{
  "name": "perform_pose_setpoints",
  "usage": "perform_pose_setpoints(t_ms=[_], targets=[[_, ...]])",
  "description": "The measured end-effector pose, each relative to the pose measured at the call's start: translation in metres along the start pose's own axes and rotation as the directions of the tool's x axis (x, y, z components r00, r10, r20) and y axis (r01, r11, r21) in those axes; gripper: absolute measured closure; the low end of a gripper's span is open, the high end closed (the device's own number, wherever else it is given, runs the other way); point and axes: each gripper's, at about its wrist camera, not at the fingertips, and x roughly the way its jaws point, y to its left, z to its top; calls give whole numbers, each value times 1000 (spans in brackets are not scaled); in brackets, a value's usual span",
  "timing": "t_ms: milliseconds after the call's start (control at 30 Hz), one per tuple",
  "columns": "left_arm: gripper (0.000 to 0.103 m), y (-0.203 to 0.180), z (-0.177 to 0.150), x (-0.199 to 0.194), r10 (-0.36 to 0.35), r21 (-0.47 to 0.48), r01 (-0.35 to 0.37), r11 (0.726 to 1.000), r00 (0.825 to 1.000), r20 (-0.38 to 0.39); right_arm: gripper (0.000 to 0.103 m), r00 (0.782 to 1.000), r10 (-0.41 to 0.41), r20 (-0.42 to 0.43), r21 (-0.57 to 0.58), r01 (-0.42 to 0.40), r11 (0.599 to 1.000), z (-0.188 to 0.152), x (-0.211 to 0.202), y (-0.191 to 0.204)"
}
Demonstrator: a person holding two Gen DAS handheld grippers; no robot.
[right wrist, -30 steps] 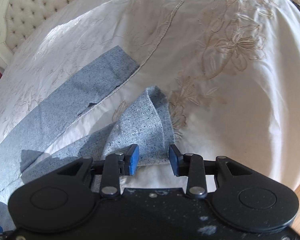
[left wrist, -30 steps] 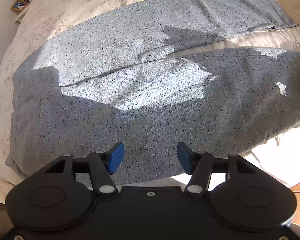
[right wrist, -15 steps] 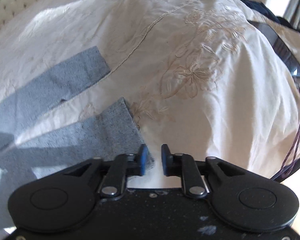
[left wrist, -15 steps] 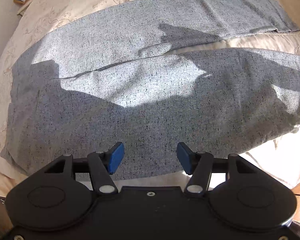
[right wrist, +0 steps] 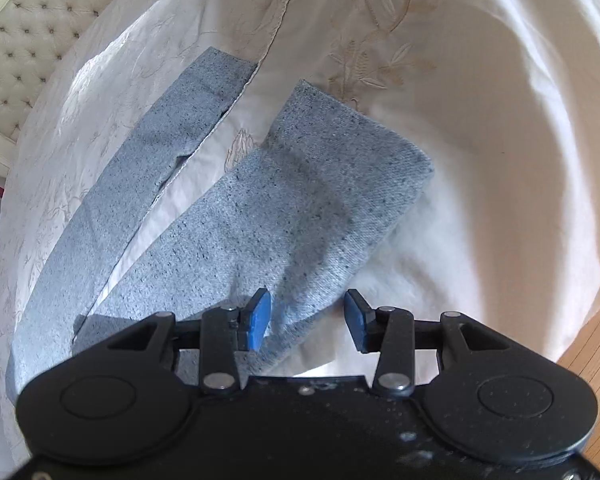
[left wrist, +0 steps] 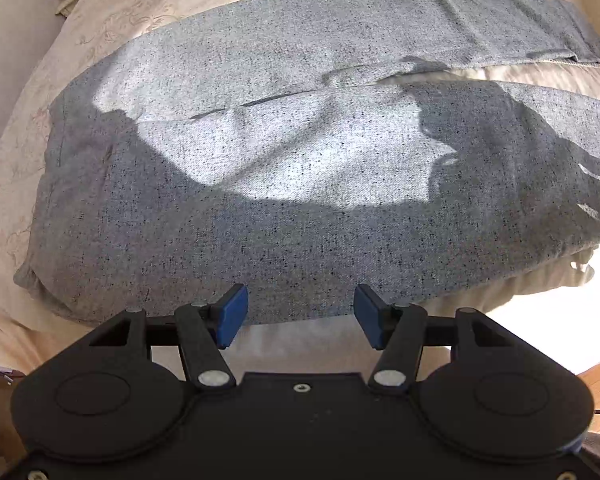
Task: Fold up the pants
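— Fingers (left wrist: pixel 232 316) of left gripper (left wrist: pixel 300 316) apart, empty; right gripper (right wrist: pixel 306 320) opening, pant leg between, unpressed.
— Pants (left wrist: pixel 300 200)?
— Flat on embroidered bedspread (right wrist: pixel 500 120). Waistband cut off in right view; hems beyond frame in left.

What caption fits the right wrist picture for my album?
Right gripper jaws opening over the near leg of grey pants spread on a cream bedspread.

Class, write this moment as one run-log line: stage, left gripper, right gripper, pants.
stage: pre-fold | left gripper: open, over near edge | right gripper: opening, near leg below | pants: flat on bedspread, legs apart
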Motion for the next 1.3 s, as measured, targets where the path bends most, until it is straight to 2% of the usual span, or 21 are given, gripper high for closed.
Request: perform_pose_setpoints(t_ms=[67,100,133,167,233,333,500,567,700,933,1000,1167,1300], targets=[[41,12,-4,1,-1,-47,1,999,1000,1,59,1000,-22,-20,9,23,1000,7,10,9],[41,18,-6,2,-1,-67,1,998,1000,-1,67,999,-36,-21,-1,36,999,9,11,13],[41,26,-9,3,1,-94,-1,996,1000,-5,90,999,-53,-9,-29,53,998,12,12,19],[41,34,-12,4,4,-125,-5,992,1000,-7,99,998,-66,1,-67,66,996,14,10,26],[41,50,-18,7,6,-183,-8,983,1000,-12,98,997,-73,18,-143,75,987,19,6,38],[41,81,-31,15,-7,-294,-3,956,999,-34,98,996,-76,42,-217,83,973,20,-4,55],[41,117,-46,30,-9,-425,-18,905,998,-60,98,995,-97,36,-243,102,965,25,-7,64],[41,128,-50,37,-38,-474,8,881,998,-54,98,994,-106,31,-251,110,962,26,-7,66],[41,141,-49,55,-106,-539,65,840,993,-44,98,993,-110,31,-275,114,955,28,-9,70],[41,148,-38,87,-148,-608,73,791,986,-75,98,993,-113,31,-284,117,952,29,-9,75],[41,150,-38,84,-154,-620,86,780,986,-56,98,993,-112,31,-284,116,952,30,-10,76],[41,155,-48,63,-161,-606,158,779,986,50,98,993,-111,35,-277,116,954,32,-13,76],[41,171,-59,56,-131,-664,167,728,986,104,98,993,-113,34,-280,118,953,33,-13,77]])
